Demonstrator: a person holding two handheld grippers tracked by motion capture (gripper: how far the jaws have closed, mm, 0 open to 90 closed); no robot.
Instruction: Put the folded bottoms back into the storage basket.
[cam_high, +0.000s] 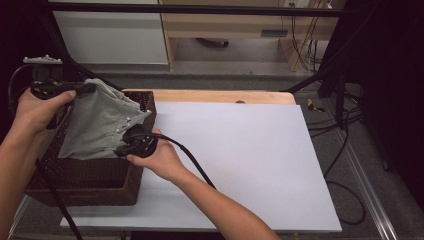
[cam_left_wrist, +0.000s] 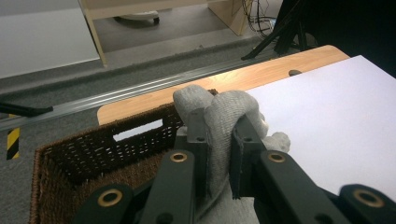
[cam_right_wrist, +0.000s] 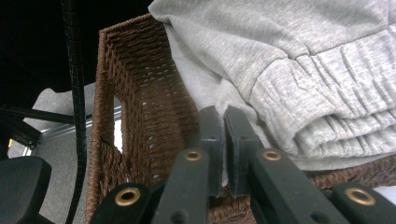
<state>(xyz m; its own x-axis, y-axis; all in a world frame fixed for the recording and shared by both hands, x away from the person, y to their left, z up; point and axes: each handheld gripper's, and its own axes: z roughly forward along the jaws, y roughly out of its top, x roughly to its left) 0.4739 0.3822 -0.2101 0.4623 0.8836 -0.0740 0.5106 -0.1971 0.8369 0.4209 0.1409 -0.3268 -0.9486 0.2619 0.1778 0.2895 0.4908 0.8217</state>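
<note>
Grey garment (cam_high: 102, 122) is held over the brown wicker basket (cam_high: 80, 187) at the table's left, partly hanging inside. Left gripper (cam_left_wrist: 218, 135) is clamped on a bunched fold; right gripper (cam_right_wrist: 223, 135) is pinched on a thin edge near the elastic waistband. Likely step: lifting out onto the white sheet (cam_high: 240, 155). Both pinches should be kept firm, and the 2 corners raised evenly so fabric is cleared of the basket rim.

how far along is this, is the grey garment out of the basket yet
Done: both grippers have a grip on the grey garment; the left gripper pinches a bunched fold, the right gripper an edge near the ribbed waistband. In hand: the garment hangs above the wicker basket, its lower edge inside. Left, probably: carrying it to the white sheet and laying it out.
</note>
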